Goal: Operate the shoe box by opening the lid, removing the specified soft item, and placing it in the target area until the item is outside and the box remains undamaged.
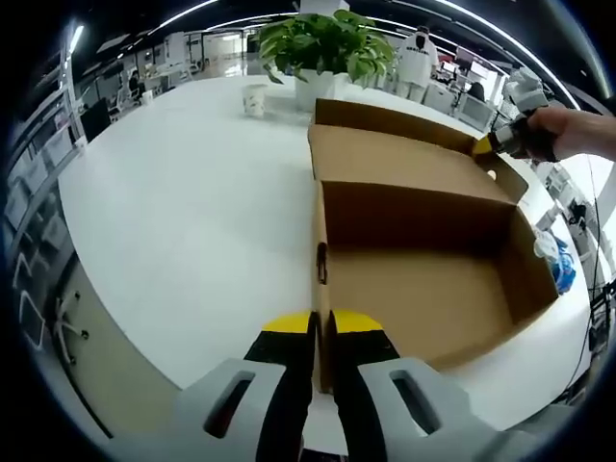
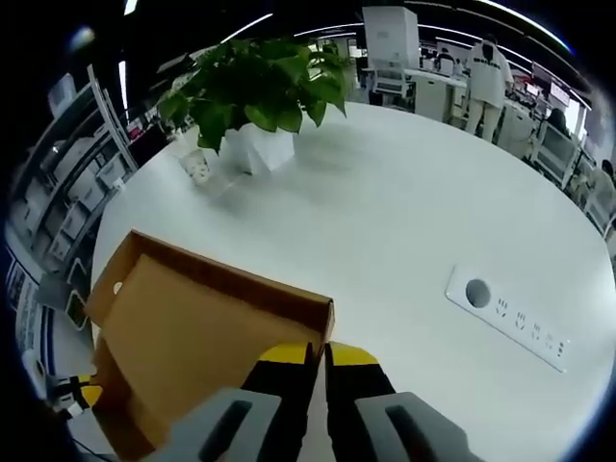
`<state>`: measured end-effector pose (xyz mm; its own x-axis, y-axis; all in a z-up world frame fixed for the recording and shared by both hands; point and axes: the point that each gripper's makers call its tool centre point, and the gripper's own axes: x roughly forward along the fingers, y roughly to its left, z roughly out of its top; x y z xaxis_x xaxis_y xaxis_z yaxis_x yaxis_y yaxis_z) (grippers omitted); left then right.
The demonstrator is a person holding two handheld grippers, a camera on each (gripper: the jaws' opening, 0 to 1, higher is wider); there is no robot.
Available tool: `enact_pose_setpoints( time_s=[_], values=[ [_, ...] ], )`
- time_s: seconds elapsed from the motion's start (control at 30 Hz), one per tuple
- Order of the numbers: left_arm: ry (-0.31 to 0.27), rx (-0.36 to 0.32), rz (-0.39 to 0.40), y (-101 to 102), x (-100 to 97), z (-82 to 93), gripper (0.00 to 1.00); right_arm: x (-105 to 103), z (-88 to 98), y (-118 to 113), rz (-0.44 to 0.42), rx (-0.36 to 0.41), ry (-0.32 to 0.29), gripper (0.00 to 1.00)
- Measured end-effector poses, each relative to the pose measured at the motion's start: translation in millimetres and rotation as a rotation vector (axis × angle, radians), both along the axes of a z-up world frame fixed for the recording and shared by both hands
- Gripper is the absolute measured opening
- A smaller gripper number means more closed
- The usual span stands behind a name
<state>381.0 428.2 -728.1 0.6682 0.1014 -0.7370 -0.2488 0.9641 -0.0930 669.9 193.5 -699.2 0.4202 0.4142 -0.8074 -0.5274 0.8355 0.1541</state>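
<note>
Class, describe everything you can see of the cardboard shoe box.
The shoe box is plain brown cardboard, open, its inside looking empty. It sits on the white table. The hinged lid stands raised. The left gripper pinches the near side wall; the right gripper clamps the lid's edge.

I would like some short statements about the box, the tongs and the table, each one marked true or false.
1. The box is open. True.
2. The left tongs are shut on a wall of the box. True.
3. A soft item lies inside the box. False: the inside that shows in the left gripper view is bare cardboard.
4. The right tongs hold the plant. False: they grip the edge of the lid; the plant stands apart on the table.
5. A paper cup stands near the plant. True.
</note>
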Motion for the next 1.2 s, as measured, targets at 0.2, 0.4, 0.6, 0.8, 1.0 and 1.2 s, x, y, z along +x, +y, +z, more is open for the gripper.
enact_pose_setpoints(
  time_s=[0.2,0.4,0.6,0.8,1.0,1.2],
  values=[
    [-0.001,0.010,0.004,0,0.1,0.1,0.04,-3,11.0,1,0.008,0.004,-0.023,0.00],
    [0.000,0.019,0.008,0,-0.1,0.0,0.04,-6,22.6,0,0.027,0.001,-0.054,0.00],
    [-0.003,0.027,0.013,0,0.4,-1.0,0.04,-7,30.1,-2,0.073,-0.025,-0.093,0.00],
    [-0.002,0.024,0.018,0,0.4,-0.5,0.04,-10,41.3,-3,0.071,-0.006,-0.109,0.00],
    [-0.010,0.025,0.026,0,-0.2,-0.6,0.04,-11,49.5,-4,0.079,-0.001,-0.128,0.00],
    [-0.007,0.022,0.029,0,-0.7,-0.8,0.04,-15,55.3,-8,0.070,0.014,-0.139,0.00]
  ],
)
